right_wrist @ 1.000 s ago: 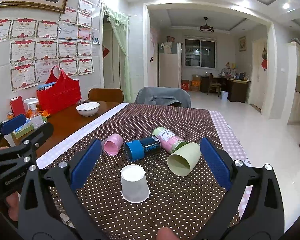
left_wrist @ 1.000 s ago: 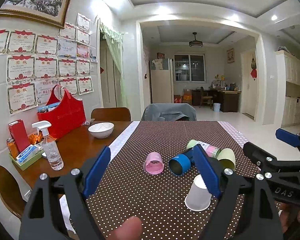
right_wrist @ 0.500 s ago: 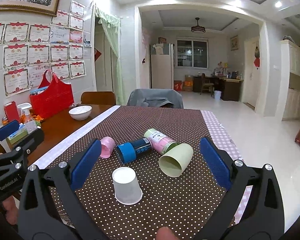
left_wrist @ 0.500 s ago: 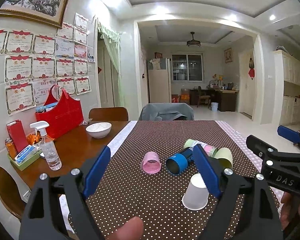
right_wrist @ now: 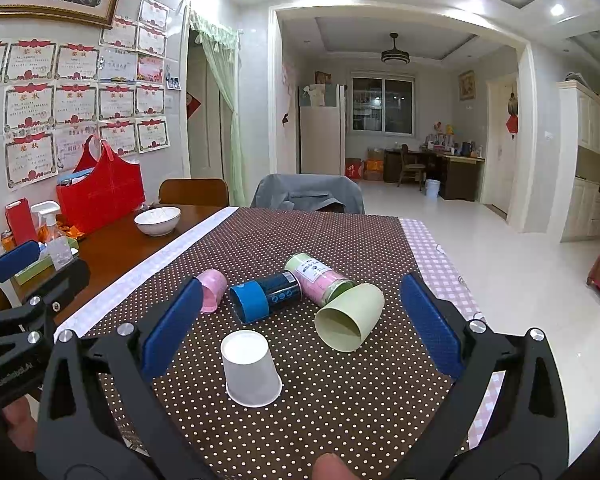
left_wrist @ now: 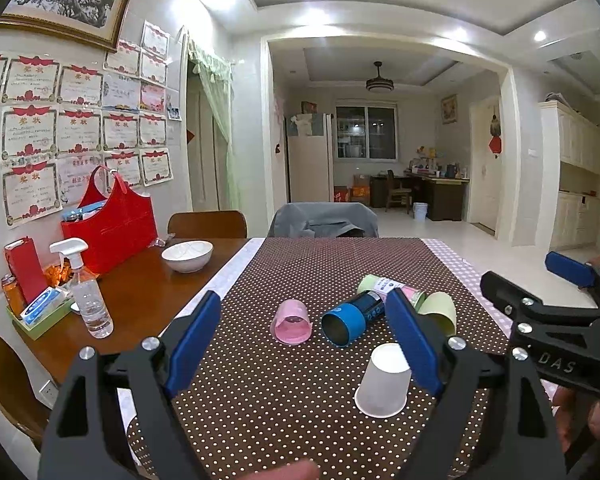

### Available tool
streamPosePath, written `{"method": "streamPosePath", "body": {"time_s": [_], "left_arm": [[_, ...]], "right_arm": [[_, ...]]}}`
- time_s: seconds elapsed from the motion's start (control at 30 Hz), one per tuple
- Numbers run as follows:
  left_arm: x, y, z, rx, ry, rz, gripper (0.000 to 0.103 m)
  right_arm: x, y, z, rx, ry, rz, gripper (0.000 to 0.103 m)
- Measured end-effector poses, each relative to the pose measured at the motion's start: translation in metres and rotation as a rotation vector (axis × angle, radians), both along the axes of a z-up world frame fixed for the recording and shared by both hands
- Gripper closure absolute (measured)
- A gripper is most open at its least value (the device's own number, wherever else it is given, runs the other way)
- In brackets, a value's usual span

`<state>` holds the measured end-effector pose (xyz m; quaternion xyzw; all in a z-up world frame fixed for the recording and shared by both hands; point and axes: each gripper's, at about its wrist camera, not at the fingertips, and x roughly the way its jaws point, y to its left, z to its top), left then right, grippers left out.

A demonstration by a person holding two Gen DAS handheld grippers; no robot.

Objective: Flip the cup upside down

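Two grippers' jaws spread, white cup (right_wrist: 251, 368) inverted mid-cloth, bare cloth (right_wrist: 340, 400) around

Readable in white: "DAS" on the black body of the right gripper (left_wrist: 556, 312), seen from the left wrist view. Red characters "奖状" heading the certificates (left_wrist: 30, 146) on the wall, the smaller print beneath too fine to read. White label on the pink-and-green bottle (right_wrist: 318, 282) and print on the blue canister (right_wrist: 266, 294) too small to make out.
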<state>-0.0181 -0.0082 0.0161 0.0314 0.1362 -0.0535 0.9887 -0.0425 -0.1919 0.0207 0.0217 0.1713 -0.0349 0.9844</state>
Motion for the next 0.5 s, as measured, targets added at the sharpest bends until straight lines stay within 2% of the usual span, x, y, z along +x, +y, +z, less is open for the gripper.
{"method": "streamPosePath", "body": {"time_s": [0.13,0.5], "left_arm": [[-0.003,-0.0002,0.0005,-0.002,-0.015,-0.006,0.019],[0.0024,0.0017,-0.0006,-0.014,0.012,-0.006,0.019]], "right_arm": [[0.001,-0.0001,-0.0005,0.001,0.003,-0.001,0.006],[0.0017,-0.0005,-0.0013,0.001,0.003,-0.002,0.006]]}}
